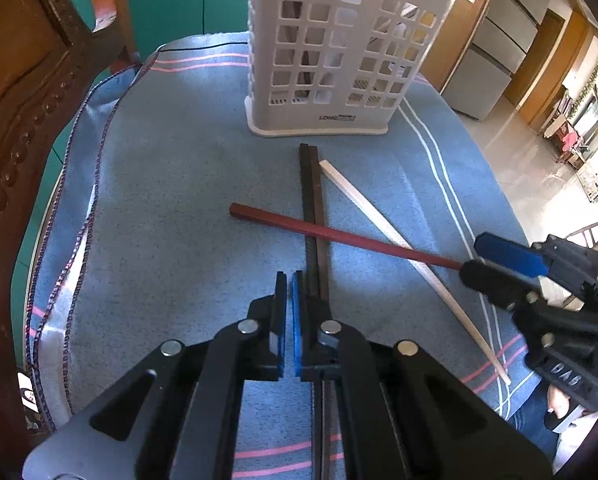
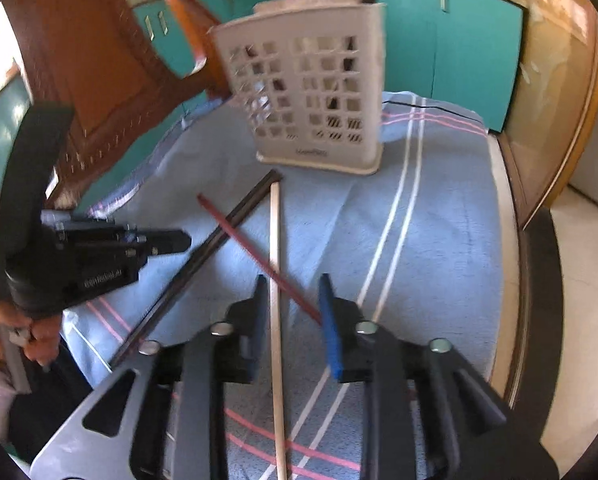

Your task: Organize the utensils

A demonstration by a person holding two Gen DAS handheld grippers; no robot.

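Observation:
A white perforated utensil holder (image 1: 335, 52) (image 2: 311, 92) stands upright at the far end of a blue cloth, with some utensils inside. In front of it lie a pair of dark chopsticks (image 1: 314, 208) (image 2: 219, 236), a red chopstick (image 1: 339, 236) (image 2: 255, 256) across them, and a pale wooden chopstick (image 1: 399, 248) (image 2: 275, 280). My left gripper (image 1: 289, 288) is shut and empty, just left of the dark pair. My right gripper (image 2: 293, 292) is open, its fingers on either side of the pale and red chopsticks; it also shows in the left wrist view (image 1: 483, 256) at the red chopstick's end.
The blue striped cloth (image 1: 171, 208) (image 2: 439, 232) covers a small table. A carved wooden chair (image 1: 27, 92) stands at the left. Teal cabinets (image 2: 451, 48) are behind. The table edge (image 2: 511, 240) drops to the floor on the right. My left gripper shows in the right wrist view (image 2: 179, 240).

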